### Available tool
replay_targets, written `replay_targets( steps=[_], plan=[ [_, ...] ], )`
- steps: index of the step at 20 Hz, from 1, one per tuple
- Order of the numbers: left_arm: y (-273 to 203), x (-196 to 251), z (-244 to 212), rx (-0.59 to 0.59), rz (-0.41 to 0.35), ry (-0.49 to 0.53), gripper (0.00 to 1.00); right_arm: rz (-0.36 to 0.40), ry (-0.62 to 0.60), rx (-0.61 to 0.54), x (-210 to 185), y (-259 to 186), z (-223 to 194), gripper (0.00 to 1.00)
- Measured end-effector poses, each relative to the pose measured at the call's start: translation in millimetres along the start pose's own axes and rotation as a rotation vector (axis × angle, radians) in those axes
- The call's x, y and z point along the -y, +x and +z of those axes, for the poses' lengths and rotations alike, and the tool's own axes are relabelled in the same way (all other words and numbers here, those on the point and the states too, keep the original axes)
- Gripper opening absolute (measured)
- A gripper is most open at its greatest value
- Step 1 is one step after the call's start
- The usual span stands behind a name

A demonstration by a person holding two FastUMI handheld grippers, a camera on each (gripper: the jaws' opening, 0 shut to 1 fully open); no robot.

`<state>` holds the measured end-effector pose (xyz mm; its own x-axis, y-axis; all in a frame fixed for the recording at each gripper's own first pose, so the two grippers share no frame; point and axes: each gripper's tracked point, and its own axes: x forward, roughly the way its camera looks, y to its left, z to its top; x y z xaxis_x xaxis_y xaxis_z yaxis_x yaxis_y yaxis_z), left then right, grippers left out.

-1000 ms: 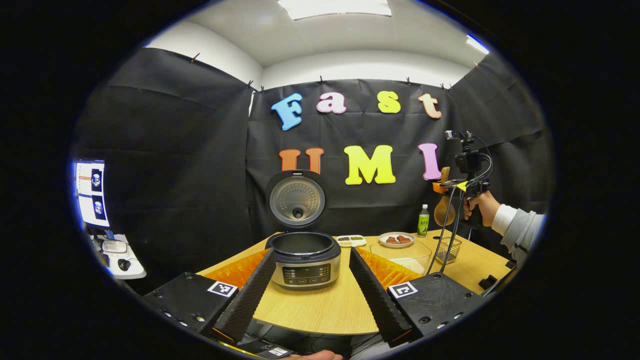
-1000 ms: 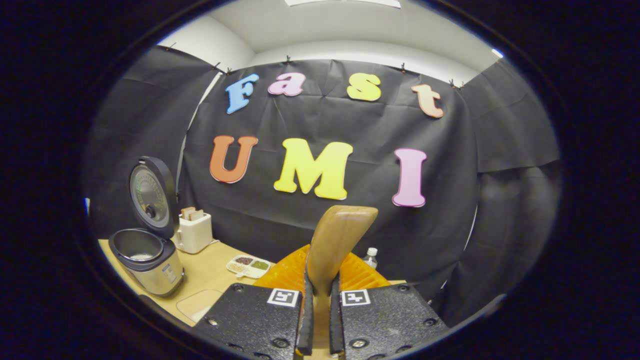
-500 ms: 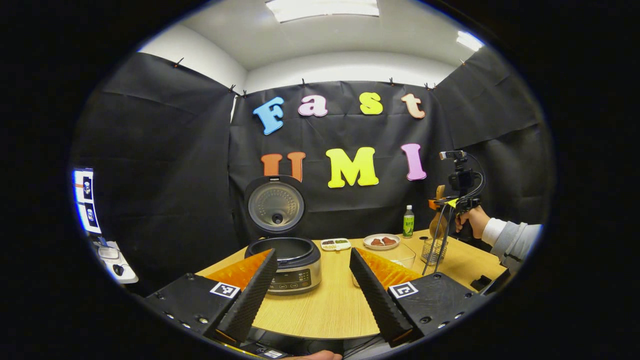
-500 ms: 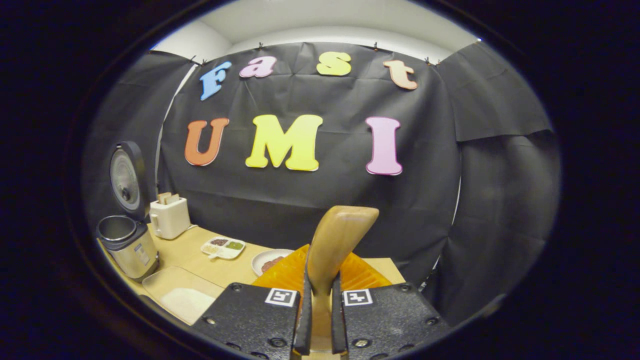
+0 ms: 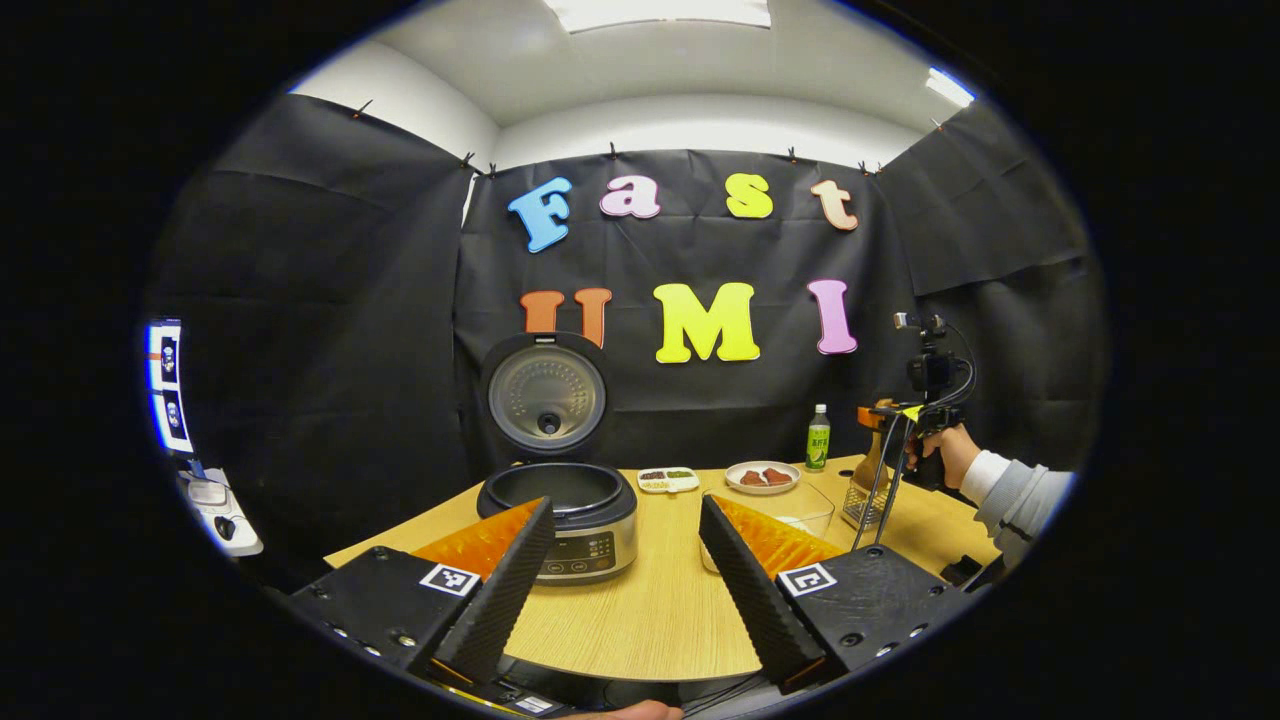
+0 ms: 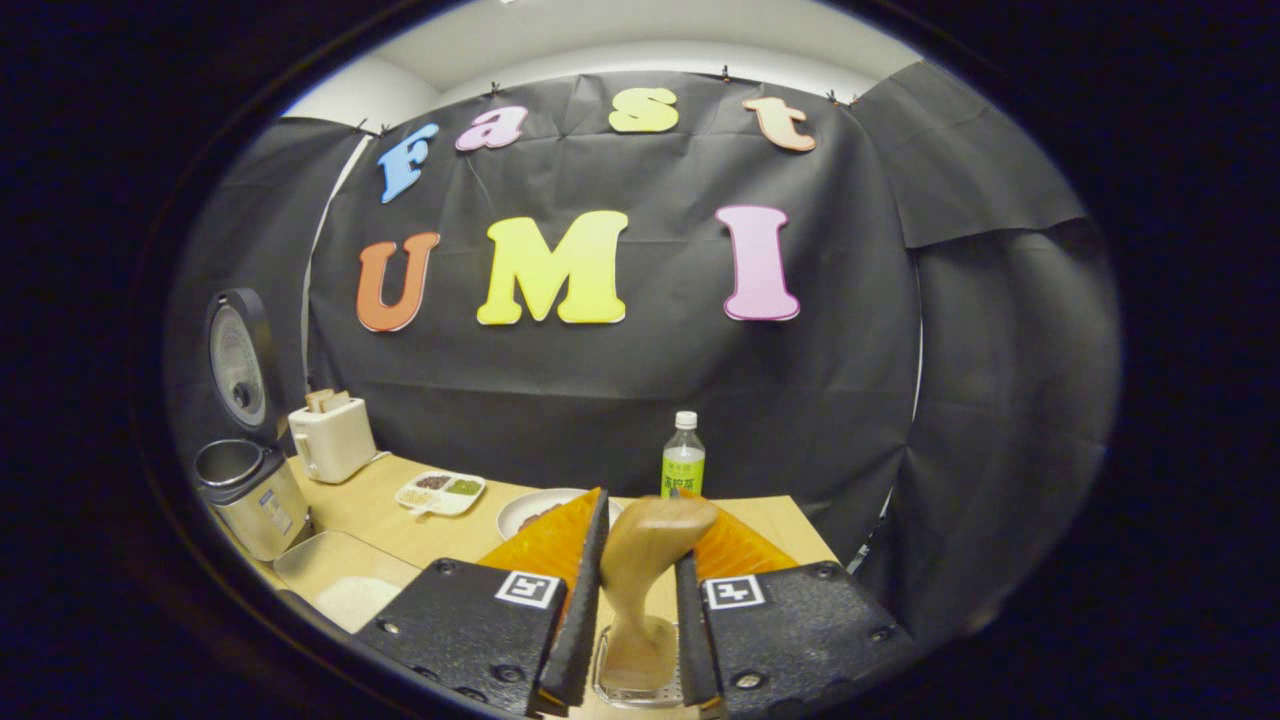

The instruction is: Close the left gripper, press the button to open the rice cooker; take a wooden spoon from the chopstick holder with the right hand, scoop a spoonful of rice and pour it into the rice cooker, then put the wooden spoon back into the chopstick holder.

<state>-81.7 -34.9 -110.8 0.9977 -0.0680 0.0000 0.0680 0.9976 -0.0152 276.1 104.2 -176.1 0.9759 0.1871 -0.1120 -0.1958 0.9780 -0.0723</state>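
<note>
The rice cooker stands on the table with its lid raised; it is at the left in the right gripper view. My left gripper is open in front of it, holding nothing. The wooden spoon stands in the wire chopstick holder, between the parted fingers of my right gripper, which looks open. In the left gripper view the spoon and the holder are at the far right, under a hand. A clear tray of rice lies beside the cooker.
On the table are a white toaster, a divided dish, a plate and a green bottle. A monitor and desk stand left of the table.
My right gripper came down and its fingers parted; the spoon sank between them into the holder. My left gripper drew back from the cooker.
</note>
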Motion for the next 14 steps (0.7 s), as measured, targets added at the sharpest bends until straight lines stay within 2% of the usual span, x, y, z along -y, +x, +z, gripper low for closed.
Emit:
replay_targets(
  steps=[1,2,3,5,7,10,14],
  plan=[
    [1.9,-0.5,0.4,0.003,0.003,0.003,0.93,-0.009,0.009,0.019,3.7,-2.0,6.1,0.48],
    [4.0,-1.2,0.0,0.003,0.009,0.009,0.93,-0.026,0.019,0.038,8.5,-3.9,13.0,0.48],
    [6.7,-2.7,-1.1,0.001,0.018,0.015,0.93,-0.032,0.023,0.054,9.6,-8.0,19.3,0.58],
    [11.8,-6.6,-1.1,0.002,0.043,0.025,0.93,-0.052,0.005,0.078,6.4,-11.0,33.1,0.92],
    [19.3,-10.2,1.2,0.014,0.066,0.021,0.93,-0.082,-0.022,0.101,11.4,-25.6,47.9,1.00],
    [77.5,-27.9,27.9,0.019,0.065,-0.010,0.93,-0.103,0.013,0.115,8.4,-56.5,62.1,1.00],
    [106.2,-42.6,41.2,0.025,0.086,-0.015,0.93,-0.114,0.065,0.085,-0.7,-108.2,69.9,1.00]
  ],
)
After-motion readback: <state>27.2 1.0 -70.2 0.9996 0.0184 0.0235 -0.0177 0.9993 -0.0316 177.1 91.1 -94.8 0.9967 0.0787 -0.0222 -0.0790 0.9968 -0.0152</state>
